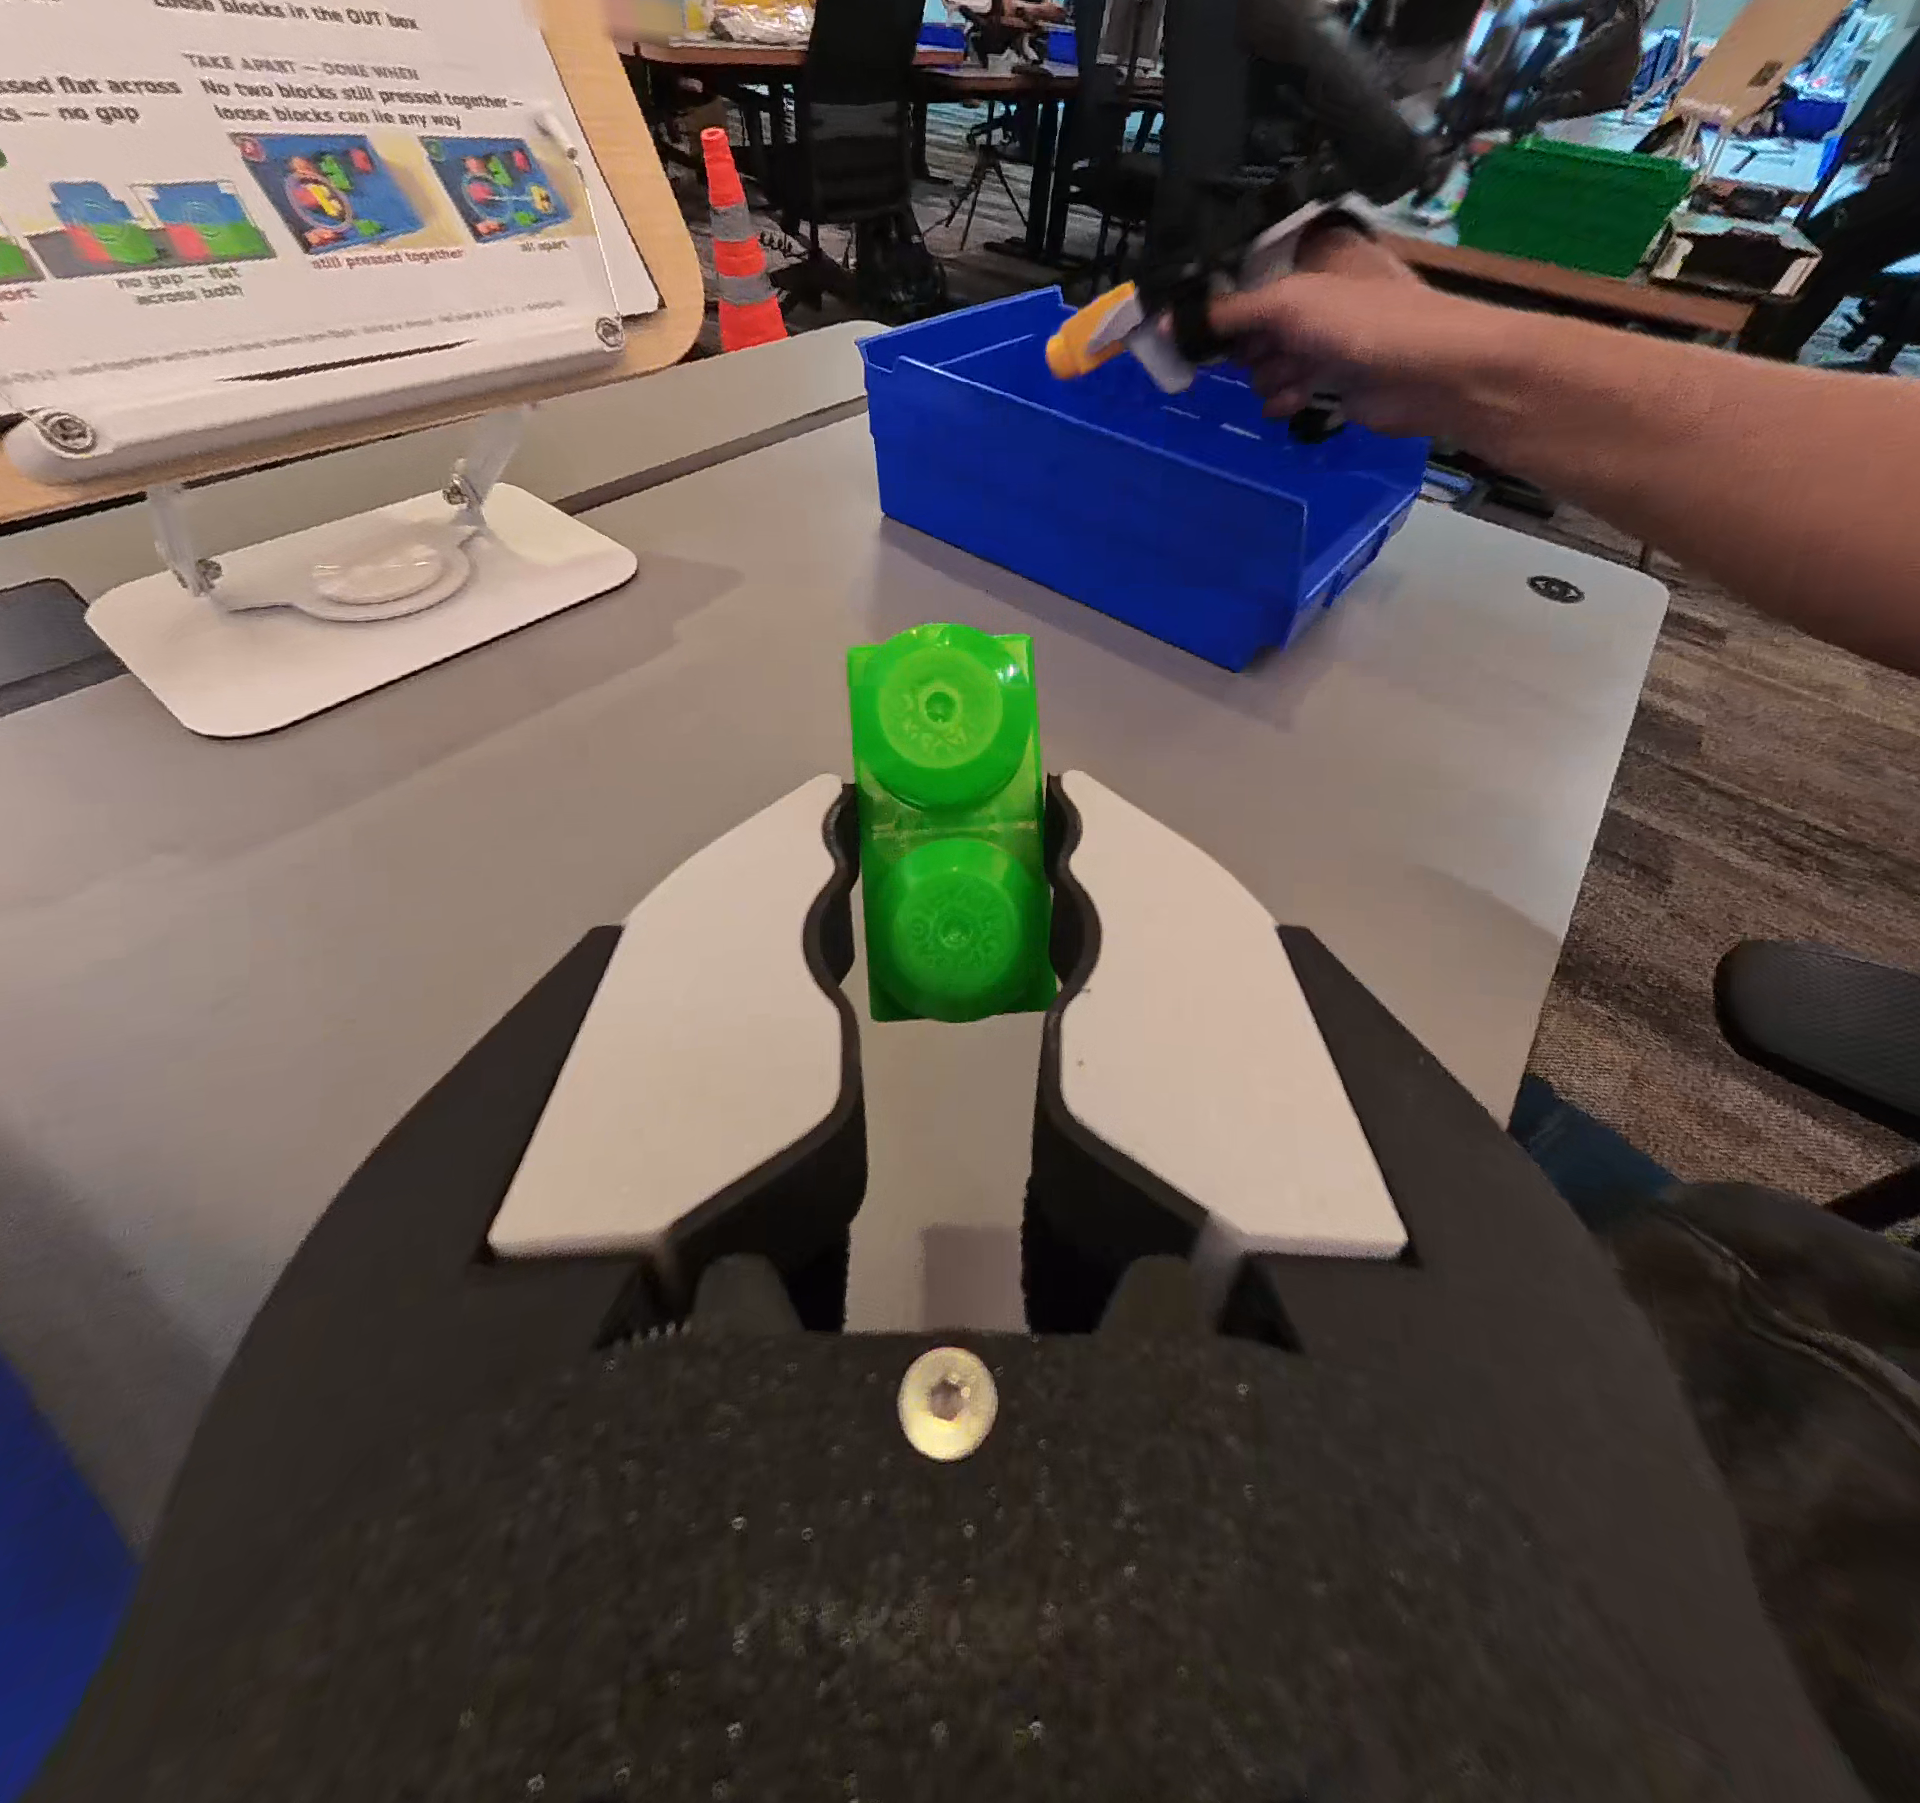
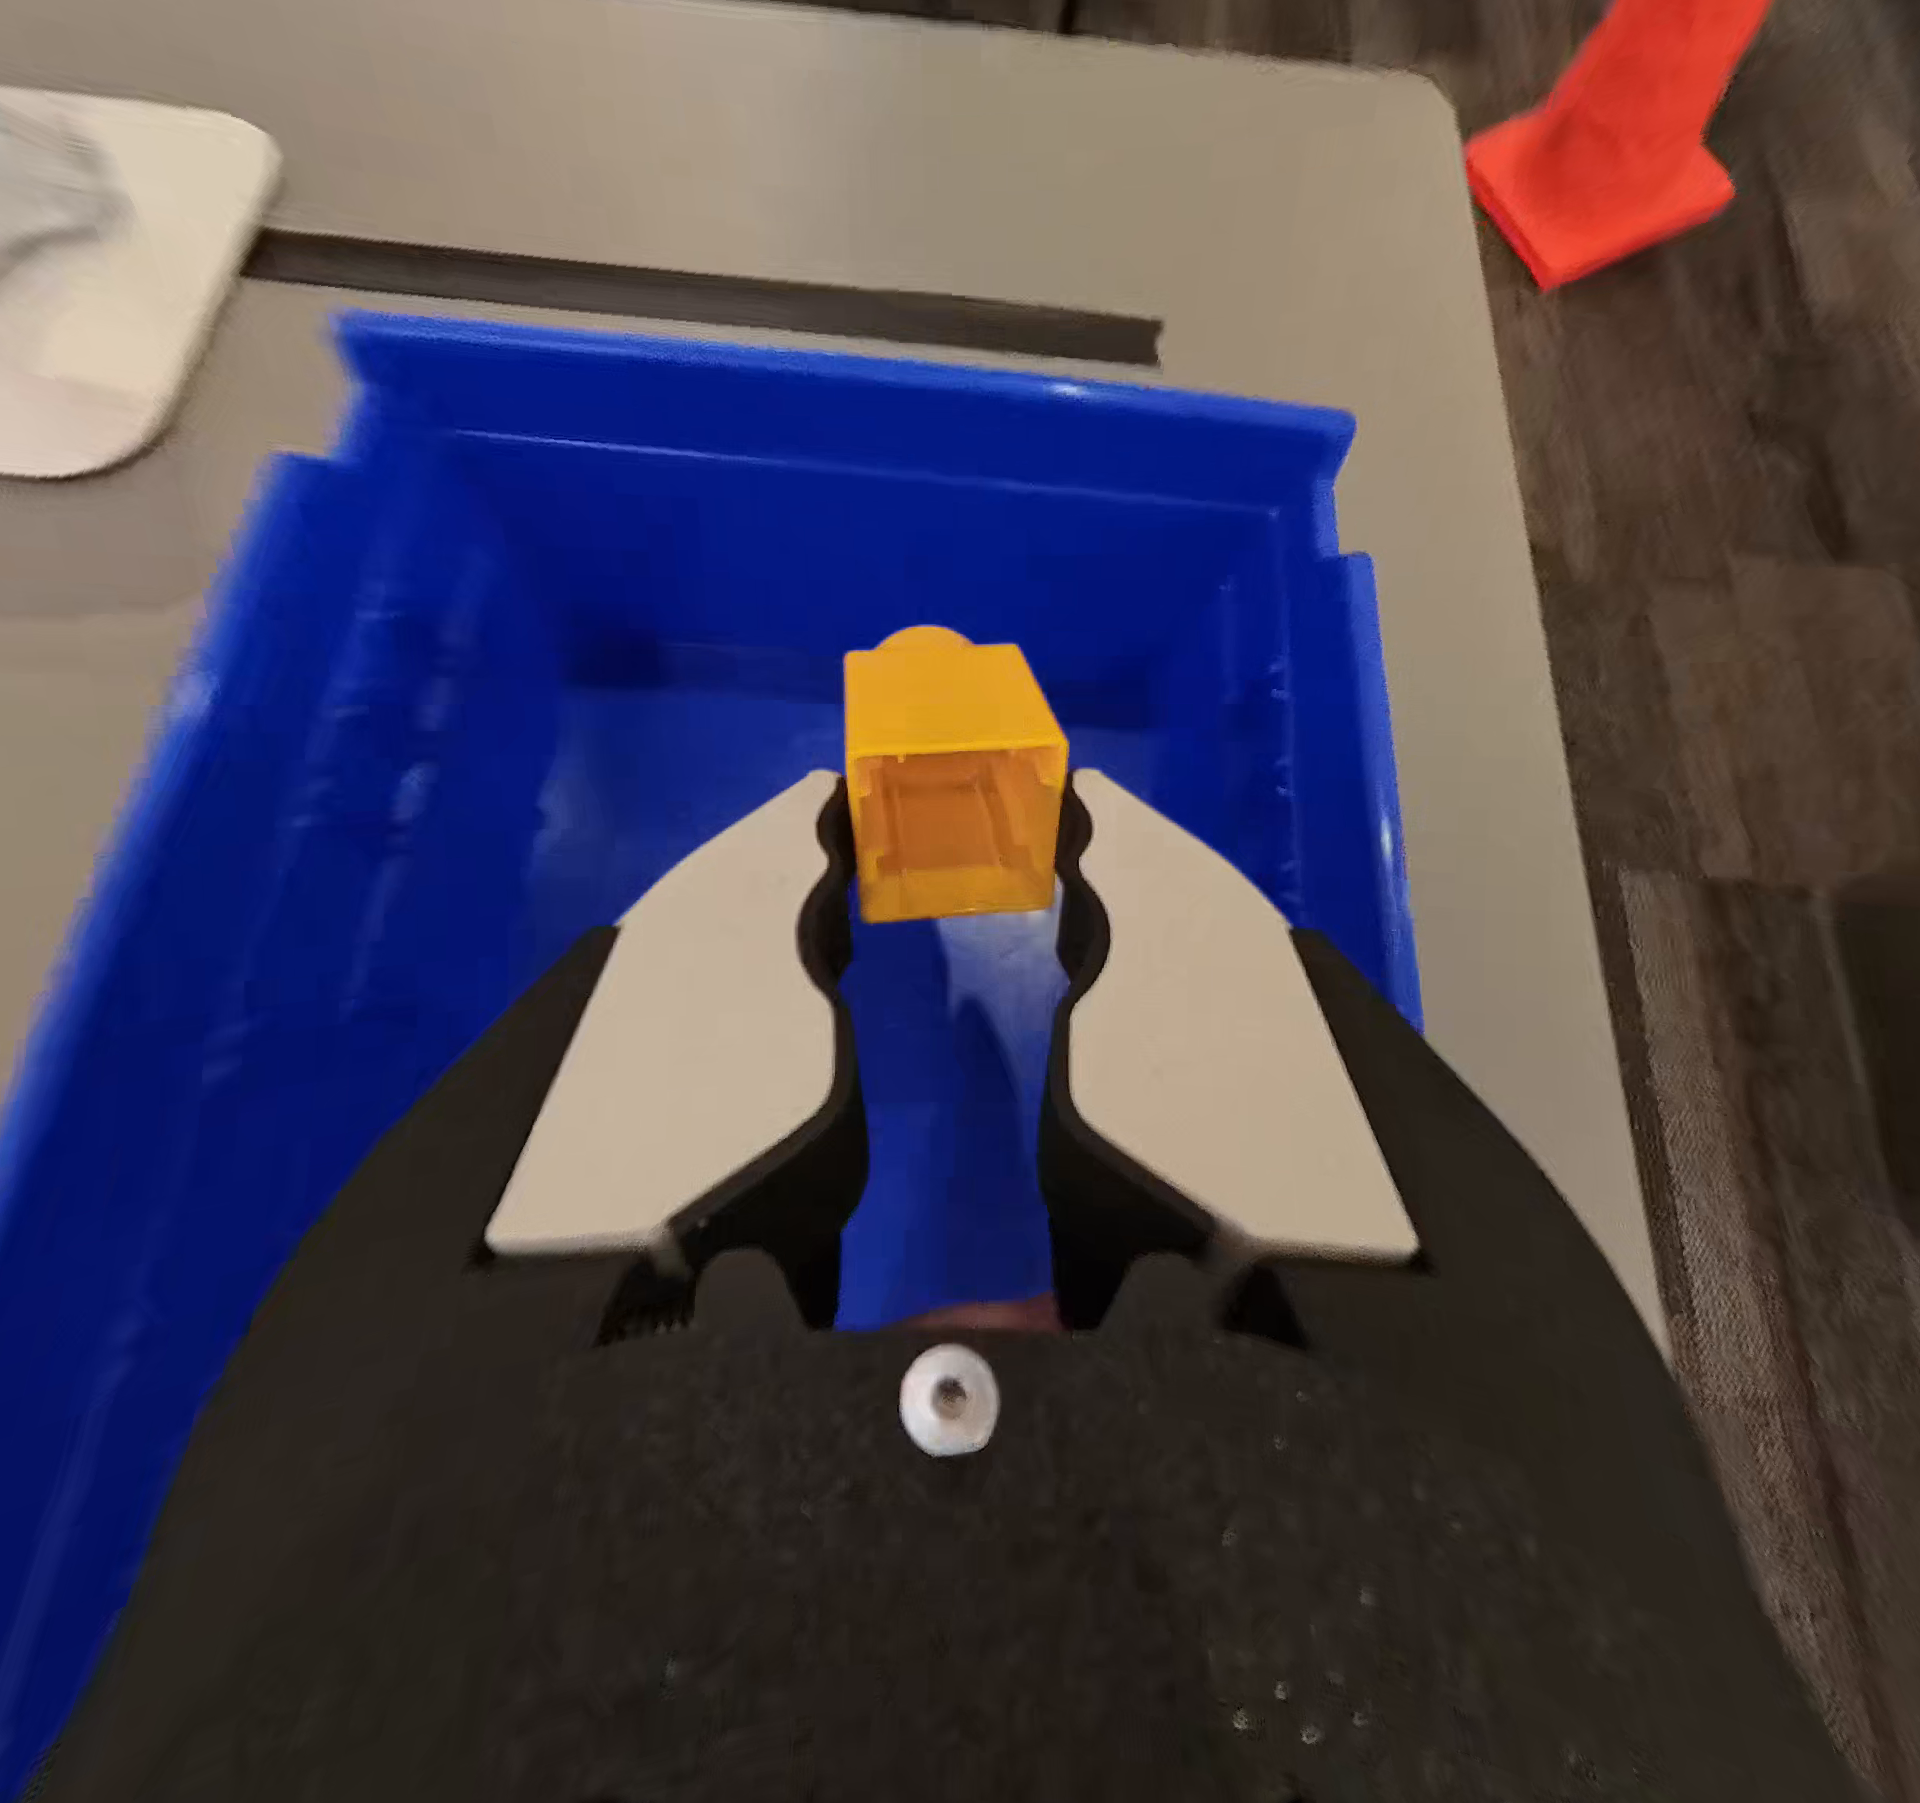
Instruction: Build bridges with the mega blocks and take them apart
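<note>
Over the open blue plastic bin [image 2: 727, 527] mid-frame, the right gripper [image 2: 951, 823] pinches a small orange-yellow plastic block [image 2: 951, 714], probably best released low inside, while the left gripper [image 1: 951, 818] clamps a green two-stud block [image 1: 940, 818] above the grey bench [image 1: 1351, 818].

A white instruction card on a clear stand [image 1: 312, 527] sits at the far left of the grey table [image 1: 1351, 818], its flat base resting on the tabletop. Beyond the table's far edge an orange traffic cone [image 1: 738, 247] stands on the floor. Farther back are black office chairs [image 1: 862, 39], other desks and a green crate [image 1: 1558, 205] at far right.
</note>
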A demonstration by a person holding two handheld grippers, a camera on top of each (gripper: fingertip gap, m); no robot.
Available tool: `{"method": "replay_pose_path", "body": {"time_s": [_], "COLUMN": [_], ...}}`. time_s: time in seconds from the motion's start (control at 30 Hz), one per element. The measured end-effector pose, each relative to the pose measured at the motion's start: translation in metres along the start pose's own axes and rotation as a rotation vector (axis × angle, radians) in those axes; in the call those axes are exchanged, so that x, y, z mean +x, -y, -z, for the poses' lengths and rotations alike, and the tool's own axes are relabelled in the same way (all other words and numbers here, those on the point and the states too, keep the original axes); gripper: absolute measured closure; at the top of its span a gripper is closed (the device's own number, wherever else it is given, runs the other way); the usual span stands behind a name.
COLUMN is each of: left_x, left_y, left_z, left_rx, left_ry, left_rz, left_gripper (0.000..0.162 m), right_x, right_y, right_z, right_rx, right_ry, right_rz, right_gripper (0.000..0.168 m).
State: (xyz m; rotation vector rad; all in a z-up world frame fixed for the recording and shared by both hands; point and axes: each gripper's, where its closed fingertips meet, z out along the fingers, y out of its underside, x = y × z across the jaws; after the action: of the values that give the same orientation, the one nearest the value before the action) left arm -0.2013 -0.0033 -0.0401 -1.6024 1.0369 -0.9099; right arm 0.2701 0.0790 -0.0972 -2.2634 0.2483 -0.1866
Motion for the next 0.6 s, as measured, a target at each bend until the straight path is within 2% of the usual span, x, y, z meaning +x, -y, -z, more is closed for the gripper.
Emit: {"method": "replay_pose_path", "body": {"time_s": [0.1, 0.2, 0.3, 0.4, 0.5, 0.53, 0.57, 0.6], "left_x": [0.005, 0.007, 0.008, 0.003, 0.001, 0.0, -0.001, -0.001], "left_y": [-0.002, -0.003, -0.007, -0.014, -0.017, -0.017, -0.016, -0.015], "left_z": [-0.001, -0.002, -0.004, -0.006, -0.004, -0.003, -0.002, 0.0], "left_rx": [-0.008, -0.009, -0.015, -0.029, -0.034, -0.034, -0.032, -0.029], "left_ry": [-0.024, -0.05, -0.08, -0.071, -0.069, -0.064, -0.061, -0.061], "left_rz": [-0.02, -0.003, 0.018, 0.029, 0.04, 0.04, 0.041, 0.043], "left_gripper": [0.128, 0.129, 0.128, 0.129, 0.128, 0.128, 0.129, 0.129], "right_x": [0.009, 0.008, 0.004, -0.001, -0.003, -0.005, -0.007, -0.011], "right_y": [-0.012, -0.027, -0.043, -0.063, -0.065, -0.066, -0.067, -0.068], "right_z": [-0.034, -0.052, -0.059, -0.064, -0.064, -0.064, -0.062, -0.059], "right_rx": [-0.058, -0.134, -0.195, -0.282, -0.291, -0.296, -0.309, -0.314], "right_ry": [-0.038, -0.081, -0.118, -0.108, -0.094, -0.08, -0.069, -0.048], "right_rz": [-0.042, 0.007, 0.054, 0.03, -0.035, -0.046, -0.062, -0.071], "right_gripper": [0.131, 0.131, 0.131, 0.131, 0.131, 0.128, 0.113, 0.107]}}
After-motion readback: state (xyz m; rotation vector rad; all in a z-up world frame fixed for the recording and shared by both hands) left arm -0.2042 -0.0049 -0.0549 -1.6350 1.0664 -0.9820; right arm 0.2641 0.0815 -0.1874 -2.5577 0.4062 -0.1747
